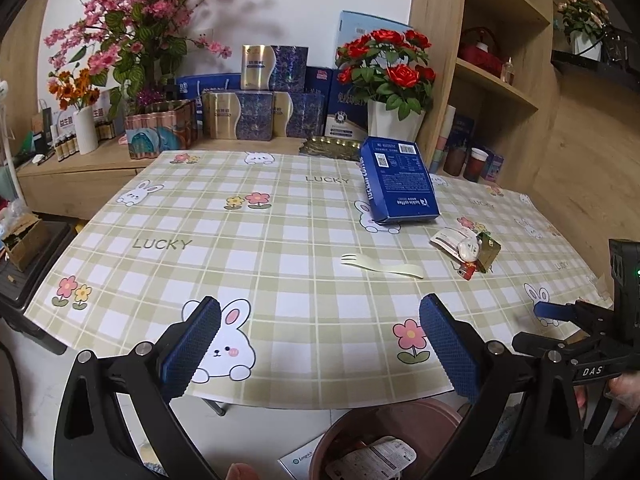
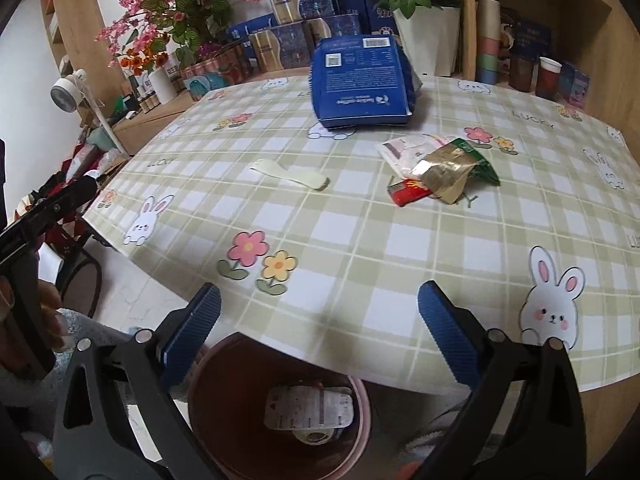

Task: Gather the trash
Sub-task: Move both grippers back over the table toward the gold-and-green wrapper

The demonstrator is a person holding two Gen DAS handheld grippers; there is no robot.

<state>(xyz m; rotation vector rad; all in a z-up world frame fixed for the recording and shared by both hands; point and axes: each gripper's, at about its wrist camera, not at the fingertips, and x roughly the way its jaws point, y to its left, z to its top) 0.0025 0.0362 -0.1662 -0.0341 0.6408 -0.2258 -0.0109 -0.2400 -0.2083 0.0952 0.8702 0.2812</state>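
Observation:
A blue coffee box (image 1: pixel 398 180) (image 2: pixel 360 80) lies on the checked tablecloth (image 1: pixel 260 240) (image 2: pixel 400 248). A pale plastic fork (image 1: pixel 382 266) (image 2: pixel 290 175) lies nearer the front. Beside it sits a heap of wrappers (image 1: pixel 468 250) (image 2: pixel 436 168): white, gold-green and red. A brown bin (image 1: pixel 384 440) (image 2: pixel 280 408) stands on the floor below the table edge, with a white packet inside. My left gripper (image 1: pixel 320 344) is open above the table's front edge. My right gripper (image 2: pixel 320 332) is open over the bin and table edge, holding nothing.
Gift boxes (image 1: pixel 256 112), a red rose pot (image 1: pixel 392 80) and pink blossoms (image 1: pixel 152 20) line the sideboard behind the table. Wooden shelves (image 1: pixel 500 80) with cups stand at the right. A cardboard box (image 1: pixel 24 240) and clutter sit on the floor at the left.

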